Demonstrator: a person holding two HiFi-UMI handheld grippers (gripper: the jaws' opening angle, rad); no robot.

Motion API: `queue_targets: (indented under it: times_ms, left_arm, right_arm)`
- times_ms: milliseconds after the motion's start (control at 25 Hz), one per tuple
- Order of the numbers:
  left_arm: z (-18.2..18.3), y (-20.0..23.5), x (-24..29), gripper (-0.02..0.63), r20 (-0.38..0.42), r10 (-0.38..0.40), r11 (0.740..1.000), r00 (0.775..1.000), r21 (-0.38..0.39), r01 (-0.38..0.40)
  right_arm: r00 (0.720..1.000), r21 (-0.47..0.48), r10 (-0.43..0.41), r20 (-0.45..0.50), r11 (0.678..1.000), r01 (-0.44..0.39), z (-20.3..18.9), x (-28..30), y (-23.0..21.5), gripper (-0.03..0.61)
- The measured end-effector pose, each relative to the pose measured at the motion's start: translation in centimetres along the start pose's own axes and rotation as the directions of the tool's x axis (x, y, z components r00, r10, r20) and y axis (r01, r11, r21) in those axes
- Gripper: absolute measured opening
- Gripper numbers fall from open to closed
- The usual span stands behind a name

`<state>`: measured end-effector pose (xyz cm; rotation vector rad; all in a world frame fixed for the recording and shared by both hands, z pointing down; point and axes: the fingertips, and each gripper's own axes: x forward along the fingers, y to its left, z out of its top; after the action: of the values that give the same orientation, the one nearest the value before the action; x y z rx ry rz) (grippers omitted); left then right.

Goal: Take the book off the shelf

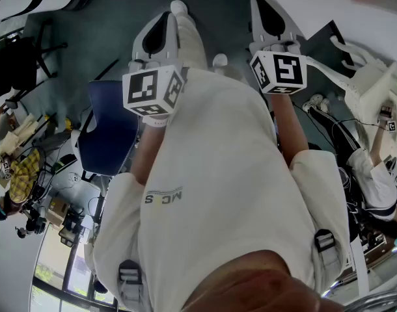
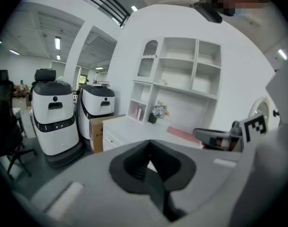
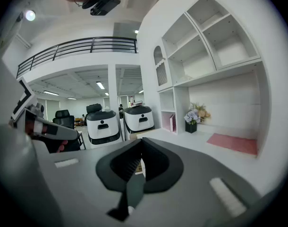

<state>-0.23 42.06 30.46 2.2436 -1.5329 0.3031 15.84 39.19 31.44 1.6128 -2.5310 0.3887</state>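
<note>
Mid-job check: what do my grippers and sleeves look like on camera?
The left gripper and right gripper have pale grey shells with black jaws; each carries a cube of black-and-white square markers. The person wears a cream short-sleeved T-shirt.

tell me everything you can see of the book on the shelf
The book looks thin and pink, too small and far off for any detail. It stands upright, leaning slightly, in a low narrow compartment of the white shelf, just left of the flowers. It rests on the compartment floor; nothing else appears to touch it.
</note>
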Motion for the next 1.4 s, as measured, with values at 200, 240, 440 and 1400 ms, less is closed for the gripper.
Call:
queue_targets:
  times_ms: [200, 240, 440, 1400]
  left_arm:
    - [-3.9, -5.9, -5.3, 0.002, -0.044, -0.047, 0.999, 0.998, 0.024, 0.048]
    - [-4.1, -7.0, -5.8, 0.002, -0.043, -0.056, 0.998, 0.998, 0.033, 0.057]
    - [-4.6, -12.4, -6.8, 0.002, -0.025, -0.108, 0.990, 0.994, 0.084, 0.110]
    - [1.3, -7.9, -1.8, 0.002, 0.060, -0.120, 0.991, 0.991, 0.058, 0.117]
  right_arm:
    - [1.000, 0.090, -0.004, -0.006, 0.996, 0.005, -2.2, -7.7, 0.3, -0.005]
    - [1.000, 0.096, 0.003, 0.001, 0.995, -0.003, -2.2, -8.9, 0.3, -0.005]
    - [0.999, 0.092, 0.018, 0.036, 0.996, -0.022, -2.0, -13.3, -0.3, -0.005]
    - [0.998, 0.048, 0.039, 0.057, 0.998, -0.042, 1.3, -7.3, -1.6, 0.001]
